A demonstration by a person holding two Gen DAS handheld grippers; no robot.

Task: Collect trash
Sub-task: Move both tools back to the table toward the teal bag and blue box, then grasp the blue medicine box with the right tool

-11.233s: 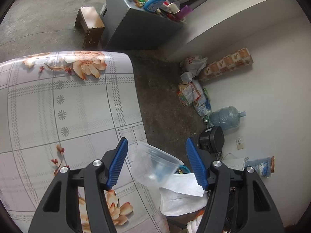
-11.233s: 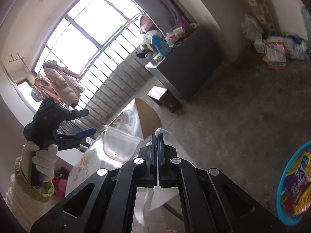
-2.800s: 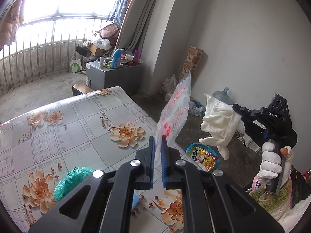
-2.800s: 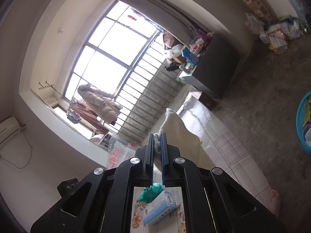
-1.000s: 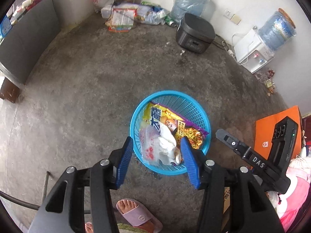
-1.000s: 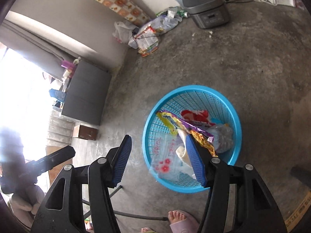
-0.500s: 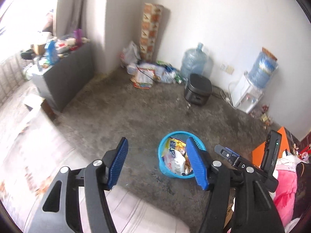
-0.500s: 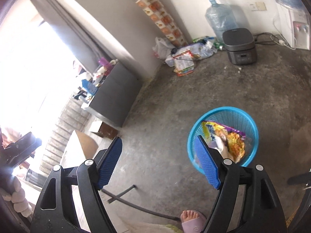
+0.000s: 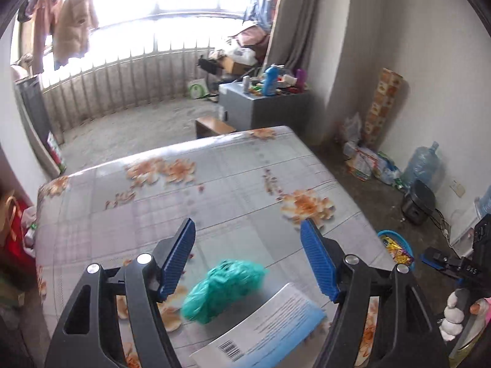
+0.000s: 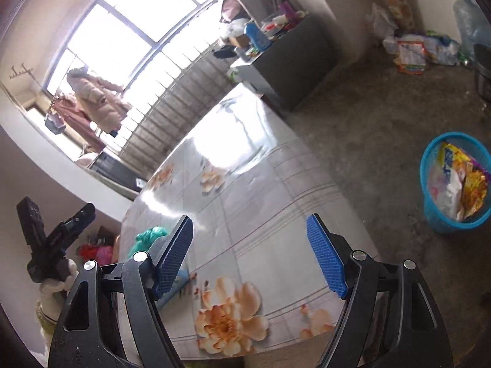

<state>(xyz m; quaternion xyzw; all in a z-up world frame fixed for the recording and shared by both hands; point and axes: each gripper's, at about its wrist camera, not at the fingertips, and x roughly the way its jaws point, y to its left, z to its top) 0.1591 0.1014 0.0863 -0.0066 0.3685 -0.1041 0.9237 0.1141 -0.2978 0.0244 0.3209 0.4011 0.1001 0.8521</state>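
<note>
Two pieces of trash lie on the near part of the floral table point(image 9: 214, 184) in our left wrist view: a crumpled green bag point(image 9: 225, 285) and, just right of it and nearer, a flat blue-and-white package point(image 9: 264, 334) with a barcode. Our left gripper point(image 9: 247, 256) hangs above them with its jaws opening and nothing between the pads; the green bag shows in the gap below. Far right on the concrete floor, past the table's edge, sits the blue basket point(image 9: 396, 245) with wrappers in it. At the right edge our right hand point(image 9: 454, 312) in a white glove holds the other tool.

From our right wrist view, the right gripper point(image 10: 248, 254) stands wide, empty, over the table's near right corner. Behind its left finger we see the green bag point(image 10: 150, 236) and a sliver of the package point(image 10: 178, 282). Well apart, on the floor at right, the basket point(image 10: 442, 224) holds a yellow snack bag point(image 10: 472, 184) and white plastic. Our left hand point(image 10: 55, 279) shows at the left edge.
</note>
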